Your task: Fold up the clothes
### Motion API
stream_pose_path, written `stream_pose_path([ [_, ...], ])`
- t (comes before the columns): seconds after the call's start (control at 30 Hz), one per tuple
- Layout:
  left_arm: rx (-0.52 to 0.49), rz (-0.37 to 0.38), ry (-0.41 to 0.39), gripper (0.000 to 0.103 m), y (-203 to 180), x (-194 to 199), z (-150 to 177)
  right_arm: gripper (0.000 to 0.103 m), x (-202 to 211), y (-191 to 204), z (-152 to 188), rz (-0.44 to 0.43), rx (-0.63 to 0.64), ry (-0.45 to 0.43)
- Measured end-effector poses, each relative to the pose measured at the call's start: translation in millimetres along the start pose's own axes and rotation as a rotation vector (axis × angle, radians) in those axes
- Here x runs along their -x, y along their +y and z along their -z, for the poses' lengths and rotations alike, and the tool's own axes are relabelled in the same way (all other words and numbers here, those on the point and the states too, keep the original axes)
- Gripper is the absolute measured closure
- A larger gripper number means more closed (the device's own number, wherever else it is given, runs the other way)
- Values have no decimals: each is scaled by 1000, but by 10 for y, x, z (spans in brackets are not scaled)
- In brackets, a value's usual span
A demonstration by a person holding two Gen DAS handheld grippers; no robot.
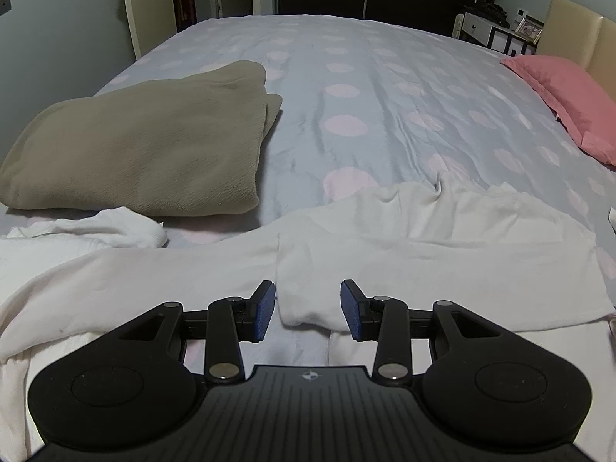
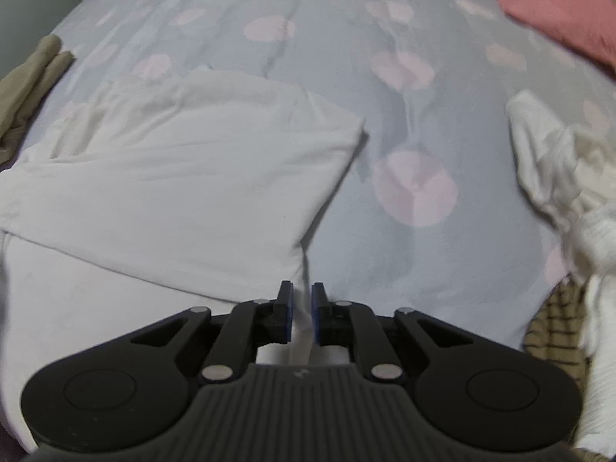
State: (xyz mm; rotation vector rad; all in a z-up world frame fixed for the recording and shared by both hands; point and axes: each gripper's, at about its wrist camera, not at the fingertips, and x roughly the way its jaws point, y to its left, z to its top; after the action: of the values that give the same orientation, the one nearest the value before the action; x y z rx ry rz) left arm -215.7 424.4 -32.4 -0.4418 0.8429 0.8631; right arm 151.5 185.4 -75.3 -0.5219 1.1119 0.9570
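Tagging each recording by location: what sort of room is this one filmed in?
Almost certainly a home bedroom. A large bed with a dotted cover fills the view, a pink pillow lies by a padded headboard, and a bedside table stands beyond it.

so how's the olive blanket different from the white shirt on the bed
The olive blanket is folded into a thick, puffy stack; the white shirt lies thin and almost flat, only partly folded. The blanket looks fuzzy, while the shirt looks smooth. The blanket sits farther up the bed, clear of both grippers; the shirt lies right at the left gripper. Both rest on the dotted bedspread.
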Motion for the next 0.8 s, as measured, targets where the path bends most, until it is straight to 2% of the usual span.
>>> stream_pose_path([
  [0.07,0,-1,0,66,32,35,14,80,134,-10,20,-2,4,-27],
  [0.13,7,-2,-6,65,65,80,27,79,274,-24,70,4,3,-57],
  [0.23,16,5,-17,63,108,146,45,71,484,-45,145,12,0,-101],
  [0.47,20,4,-53,62,184,315,84,63,988,-87,354,-36,-65,-203],
  [0.57,20,-11,-72,59,246,414,113,57,1112,-32,468,-28,-40,-222],
  [0.8,5,-61,-103,57,418,638,229,56,1239,72,702,-51,-83,-244],
])
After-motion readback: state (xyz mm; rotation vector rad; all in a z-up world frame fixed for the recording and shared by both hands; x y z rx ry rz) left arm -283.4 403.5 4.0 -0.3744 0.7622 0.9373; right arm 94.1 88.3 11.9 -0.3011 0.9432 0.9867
